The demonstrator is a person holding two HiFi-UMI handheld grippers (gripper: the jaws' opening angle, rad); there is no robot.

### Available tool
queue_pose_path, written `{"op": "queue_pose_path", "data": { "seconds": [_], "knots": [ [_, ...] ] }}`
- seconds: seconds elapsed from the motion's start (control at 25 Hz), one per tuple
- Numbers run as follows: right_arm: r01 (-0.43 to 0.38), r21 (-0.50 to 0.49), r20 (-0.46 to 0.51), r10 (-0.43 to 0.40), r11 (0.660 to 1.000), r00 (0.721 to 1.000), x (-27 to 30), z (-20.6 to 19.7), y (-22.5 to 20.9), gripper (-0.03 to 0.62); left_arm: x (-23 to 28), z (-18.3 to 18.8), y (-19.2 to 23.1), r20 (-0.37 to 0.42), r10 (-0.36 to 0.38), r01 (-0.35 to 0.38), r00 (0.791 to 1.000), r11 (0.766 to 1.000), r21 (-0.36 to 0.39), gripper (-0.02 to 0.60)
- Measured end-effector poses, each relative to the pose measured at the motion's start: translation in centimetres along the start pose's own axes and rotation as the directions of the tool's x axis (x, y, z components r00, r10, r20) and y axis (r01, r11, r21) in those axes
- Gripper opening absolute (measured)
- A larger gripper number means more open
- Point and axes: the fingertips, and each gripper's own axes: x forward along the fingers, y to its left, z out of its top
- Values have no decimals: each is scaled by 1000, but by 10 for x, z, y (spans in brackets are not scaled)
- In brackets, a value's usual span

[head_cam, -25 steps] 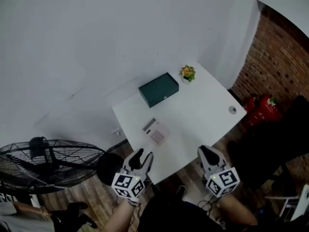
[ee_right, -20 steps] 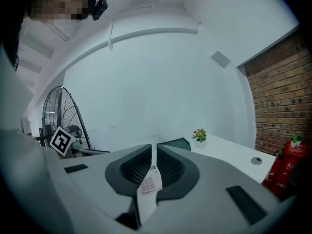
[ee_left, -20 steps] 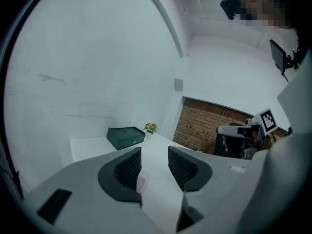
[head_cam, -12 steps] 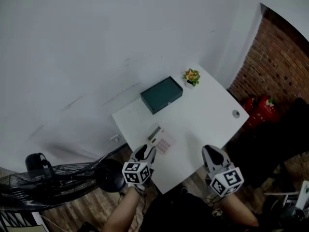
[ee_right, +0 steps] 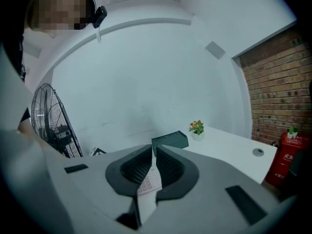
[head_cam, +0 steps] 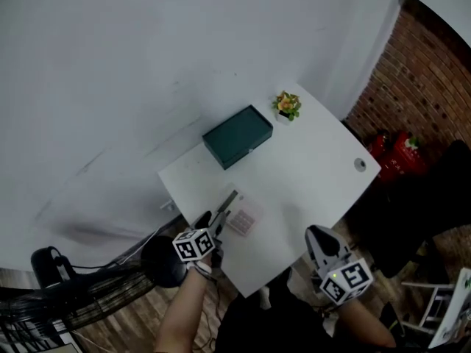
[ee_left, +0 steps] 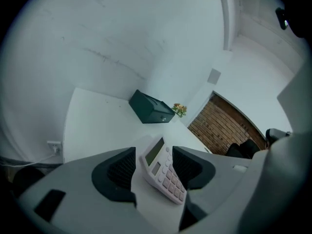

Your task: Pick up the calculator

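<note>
The pale pink calculator [head_cam: 243, 218] lies flat near the front left edge of the white table [head_cam: 309, 168]. My left gripper [head_cam: 215, 223] is low at that edge, right beside it. In the left gripper view the calculator [ee_left: 163, 172] sits between the two dark pads [ee_left: 119, 167], which are opening and do not press on it. My right gripper [head_cam: 318, 235] hangs off the table's front edge, away from the calculator. Its jaws stand almost together with nothing between them [ee_right: 153, 155].
A dark green box [head_cam: 237, 136] and a small potted plant [head_cam: 287, 105] stand at the table's far side. A round grommet [head_cam: 359, 165] sits near the right edge. A floor fan [head_cam: 44, 300] stands at the lower left, red fire extinguishers [head_cam: 397, 153] by the brick wall.
My left gripper has come down and forward from in front of the table to the calculator, and its jaws have spread wider. The right gripper has shifted only a little.
</note>
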Motion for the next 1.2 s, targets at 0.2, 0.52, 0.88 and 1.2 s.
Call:
{"op": "queue_pose_path", "data": {
  "seconds": [0.2, 0.52, 0.88, 1.2],
  "knots": [
    [-14, 35, -23, 15, 999, 1000, 13, -8, -20, 29, 30, 2, 9, -16, -42, 40, 999, 993, -109, 227],
    [-12, 50, -44, 14, 999, 999, 25, -7, -39, 26, 65, 6, -1, -81, -86, 78, 993, 992, -103, 225],
    [-13, 63, -31, 15, 998, 999, 24, 0, -45, 12, 68, -7, -10, -187, -88, 83, 979, 996, -30, 111],
    [-9, 69, -21, 10, 998, 1000, 10, 4, -47, 6, 50, 6, -41, -94, -172, 165, 981, 983, -76, 48]
  ]
}}
